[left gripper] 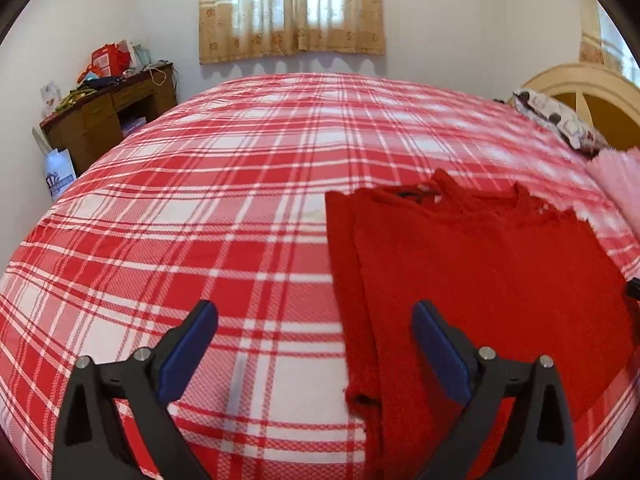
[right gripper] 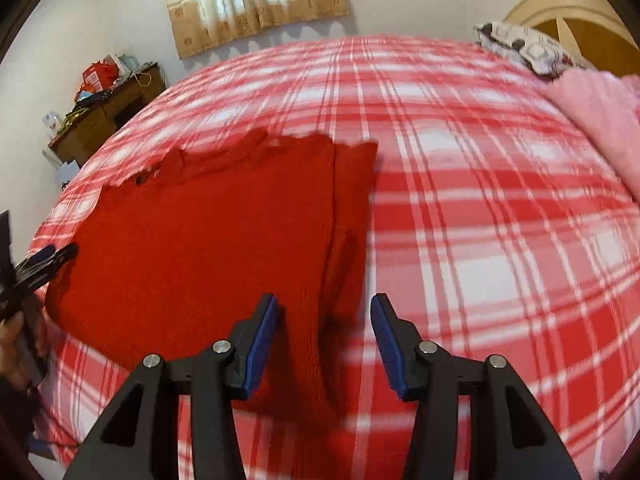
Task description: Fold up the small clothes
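Red knit sweater (left gripper: 480, 264) lay flat on the plaid bed (left gripper: 200, 208), long axis running away toward the window. Left claw (left gripper: 316, 344) gaped wide and empty by its left edge; right claw (right gripper: 325, 336), half-open and empty, straddled the folded right edge.

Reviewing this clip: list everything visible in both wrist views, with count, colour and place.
red knitted garment: one, red, flat on the bed, both side edges folded in.
bedspread: one, red and white plaid, covering the bed.
pink cloth: one, pink, near the headboard end.
patterned pillow: one, white with dark print, by the headboard.
headboard: one, cream and tan, at the right.
desk: one, brown, cluttered, by the far wall on the left.
curtain: one, beige, over the window.
white bag: one, beside the desk.
left gripper: black, blue pads, open, empty.
right gripper: black, blue pads, open over the garment's edge.
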`<state>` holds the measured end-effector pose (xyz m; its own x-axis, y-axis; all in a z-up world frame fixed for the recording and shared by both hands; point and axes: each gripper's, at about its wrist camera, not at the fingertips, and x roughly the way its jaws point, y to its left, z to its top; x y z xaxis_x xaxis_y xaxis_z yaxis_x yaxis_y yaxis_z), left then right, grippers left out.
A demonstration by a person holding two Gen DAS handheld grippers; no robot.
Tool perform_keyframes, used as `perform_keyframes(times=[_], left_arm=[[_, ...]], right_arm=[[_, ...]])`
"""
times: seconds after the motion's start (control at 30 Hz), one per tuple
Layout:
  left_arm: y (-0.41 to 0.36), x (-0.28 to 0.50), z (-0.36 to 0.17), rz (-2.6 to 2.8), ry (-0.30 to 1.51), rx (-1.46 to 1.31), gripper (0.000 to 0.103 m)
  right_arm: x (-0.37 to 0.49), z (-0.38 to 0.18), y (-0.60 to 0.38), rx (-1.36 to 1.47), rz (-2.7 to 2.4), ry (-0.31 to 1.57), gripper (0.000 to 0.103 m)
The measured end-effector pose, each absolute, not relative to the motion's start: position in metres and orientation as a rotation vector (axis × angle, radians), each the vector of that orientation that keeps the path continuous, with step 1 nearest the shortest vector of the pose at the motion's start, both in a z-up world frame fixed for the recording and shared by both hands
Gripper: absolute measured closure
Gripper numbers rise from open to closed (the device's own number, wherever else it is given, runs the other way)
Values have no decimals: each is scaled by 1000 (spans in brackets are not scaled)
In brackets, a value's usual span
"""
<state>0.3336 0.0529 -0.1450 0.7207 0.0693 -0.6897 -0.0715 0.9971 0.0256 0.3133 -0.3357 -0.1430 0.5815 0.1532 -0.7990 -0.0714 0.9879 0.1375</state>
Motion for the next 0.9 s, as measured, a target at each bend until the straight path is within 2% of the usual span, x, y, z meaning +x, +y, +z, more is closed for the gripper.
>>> perform_keyframes(times=[0.03,0.07,0.2,0.4,0.53,0.7,0.77,0.9], left_arm=[[51,335,-148,84,767,10,2],[50,337,-152,89,774,21,2],[51,347,-158,95,807,14,0],[45,359,-161,110,810,42,0],[46,361,-162,107,811,44,0],[54,365,-165,87,831,-18,0],[59,364,-166,70,838,-57,0],[64,362,-168,53,841,-104,0]], right_arm=[[311,-147,-332,68,129,954,69],[310,-149,-331,53,116,954,70],[312,-148,-331,65,59,952,70],[323,-110,-291,-102,-8,814,68],[350,-110,-243,-32,282,859,67],[409,-153,-203,-93,202,1012,67],[424,-154,-205,-95,164,954,67],[428,-142,-210,-19,128,973,66]])
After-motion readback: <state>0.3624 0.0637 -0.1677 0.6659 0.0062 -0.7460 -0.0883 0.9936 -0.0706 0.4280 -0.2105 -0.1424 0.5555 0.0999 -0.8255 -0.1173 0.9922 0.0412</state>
